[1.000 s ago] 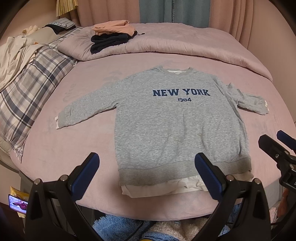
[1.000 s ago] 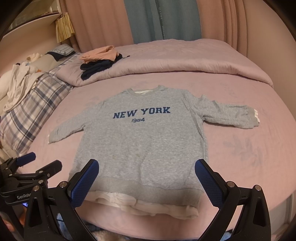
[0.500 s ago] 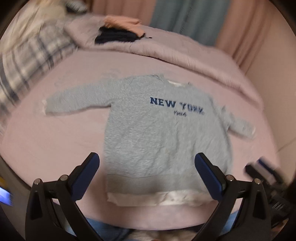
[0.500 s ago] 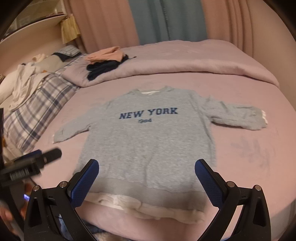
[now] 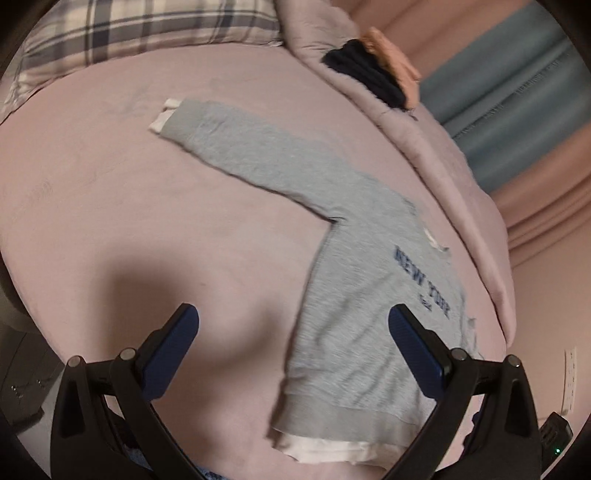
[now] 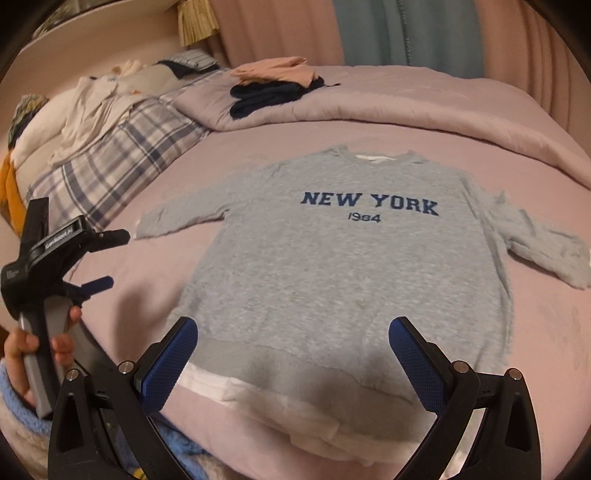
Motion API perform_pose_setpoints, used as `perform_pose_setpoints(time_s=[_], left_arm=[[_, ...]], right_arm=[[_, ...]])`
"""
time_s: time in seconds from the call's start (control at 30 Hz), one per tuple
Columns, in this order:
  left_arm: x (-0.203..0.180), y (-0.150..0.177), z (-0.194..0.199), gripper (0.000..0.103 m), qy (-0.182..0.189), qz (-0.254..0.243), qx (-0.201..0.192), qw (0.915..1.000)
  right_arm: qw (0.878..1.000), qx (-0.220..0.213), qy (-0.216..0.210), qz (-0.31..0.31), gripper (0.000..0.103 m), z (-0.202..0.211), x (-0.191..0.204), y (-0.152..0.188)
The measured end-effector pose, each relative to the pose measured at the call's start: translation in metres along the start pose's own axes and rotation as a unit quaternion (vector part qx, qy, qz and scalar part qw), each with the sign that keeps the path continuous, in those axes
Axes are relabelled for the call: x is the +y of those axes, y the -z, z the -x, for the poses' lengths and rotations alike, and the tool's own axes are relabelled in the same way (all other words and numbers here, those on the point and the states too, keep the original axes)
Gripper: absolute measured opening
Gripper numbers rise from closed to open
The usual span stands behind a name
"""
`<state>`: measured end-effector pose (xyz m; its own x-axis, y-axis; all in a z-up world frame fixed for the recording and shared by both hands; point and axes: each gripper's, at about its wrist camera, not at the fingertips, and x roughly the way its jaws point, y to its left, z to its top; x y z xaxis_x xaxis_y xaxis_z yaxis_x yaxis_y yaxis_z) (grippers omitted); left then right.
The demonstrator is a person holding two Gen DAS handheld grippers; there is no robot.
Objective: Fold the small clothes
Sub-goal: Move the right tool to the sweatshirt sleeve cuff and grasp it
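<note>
A grey "NEW YORK 1984" sweatshirt (image 6: 343, 258) with a white hem lies flat, face up, on the pink bed, sleeves spread out. In the left wrist view the sweatshirt (image 5: 369, 306) appears rotated, its left sleeve reaching up-left. My left gripper (image 5: 293, 332) is open and empty, above the bed left of the sweatshirt's body; it also shows in the right wrist view (image 6: 105, 260), held by a hand. My right gripper (image 6: 293, 332) is open and empty, just above the sweatshirt's hem.
A pink duvet (image 6: 406, 99) lies folded back across the far side, with dark blue and peach folded clothes (image 6: 273, 86) on it. A plaid pillow (image 6: 122, 158) and loose bedding sit at the left. Curtains (image 6: 406, 33) hang behind.
My left gripper has swung left and rolled, so the sweatshirt now sits at the right of its view. My right gripper has moved slightly closer to the hem.
</note>
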<state>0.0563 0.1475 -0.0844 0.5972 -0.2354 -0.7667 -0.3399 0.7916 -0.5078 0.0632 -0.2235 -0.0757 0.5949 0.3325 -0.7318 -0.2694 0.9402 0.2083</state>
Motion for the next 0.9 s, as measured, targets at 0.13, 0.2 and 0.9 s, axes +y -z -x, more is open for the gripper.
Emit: perform_pose_setpoints(time_s=[0.13, 0.2, 0.9], left_arm=[[-0.005, 0.001, -0.017, 0.103, 0.012, -0.014, 0.017, 0.9997], [-0.021, 0.003, -0.026, 0.103, 0.023, -0.033, 0.03, 0.9987], [-0.148, -0.002, -0.121, 0.103, 0.036, -0.151, 0.068, 0.9856]], right_arm=[[0.999, -0.005, -0.011, -0.039, 0.103, -0.009, -0.023, -0.005], [0.997, -0.008, -0.009, -0.081, 0.103, -0.013, -0.051, -0.007], [0.821, -0.179, 0.081, -0.537, 0.103, 0.039, -0.418, 0.06]])
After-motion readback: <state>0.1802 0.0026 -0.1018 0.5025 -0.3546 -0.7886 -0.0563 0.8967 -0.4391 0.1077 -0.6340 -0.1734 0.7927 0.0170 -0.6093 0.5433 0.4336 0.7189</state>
